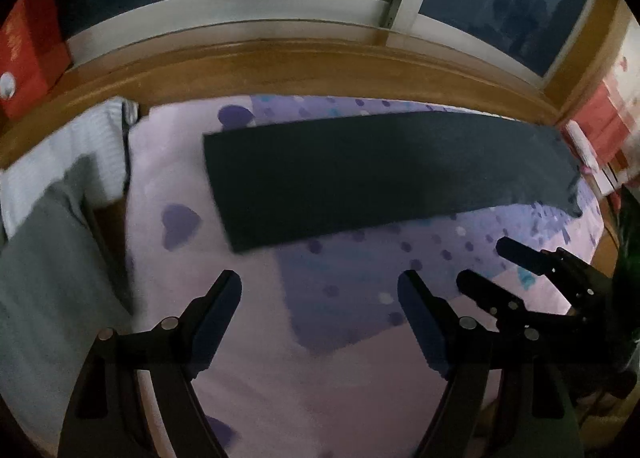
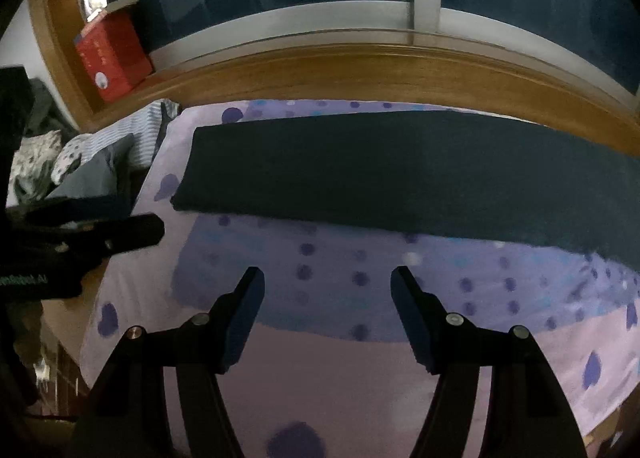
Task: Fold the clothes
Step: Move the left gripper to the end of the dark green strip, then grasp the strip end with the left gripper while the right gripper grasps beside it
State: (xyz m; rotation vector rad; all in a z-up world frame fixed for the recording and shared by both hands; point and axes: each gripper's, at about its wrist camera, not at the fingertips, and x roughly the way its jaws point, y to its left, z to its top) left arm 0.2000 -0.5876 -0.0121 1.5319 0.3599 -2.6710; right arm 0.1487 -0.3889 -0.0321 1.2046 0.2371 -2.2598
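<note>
A dark navy garment (image 1: 384, 174) lies flat as a long folded strip across the far side of the lilac bedsheet (image 1: 256, 338). The right wrist view shows the same garment (image 2: 400, 178) stretching from left to right. My left gripper (image 1: 320, 282) hovers open above the sheet, short of the garment's near edge, with nothing between its fingers. My right gripper (image 2: 326, 278) is open too, above the purple dotted patch and also short of the garment. Each gripper shows in the other's view: the right gripper (image 1: 486, 264) at the right, the left one's fingers (image 2: 132, 232) at the left.
A wooden window ledge (image 1: 304, 66) runs behind the bed, with dark window panes above. A red box (image 2: 110, 56) stands on the ledge at left. Grey and white striped clothes (image 1: 60, 194) are piled at the bed's left end. Pink and red items (image 1: 600, 126) sit at the right.
</note>
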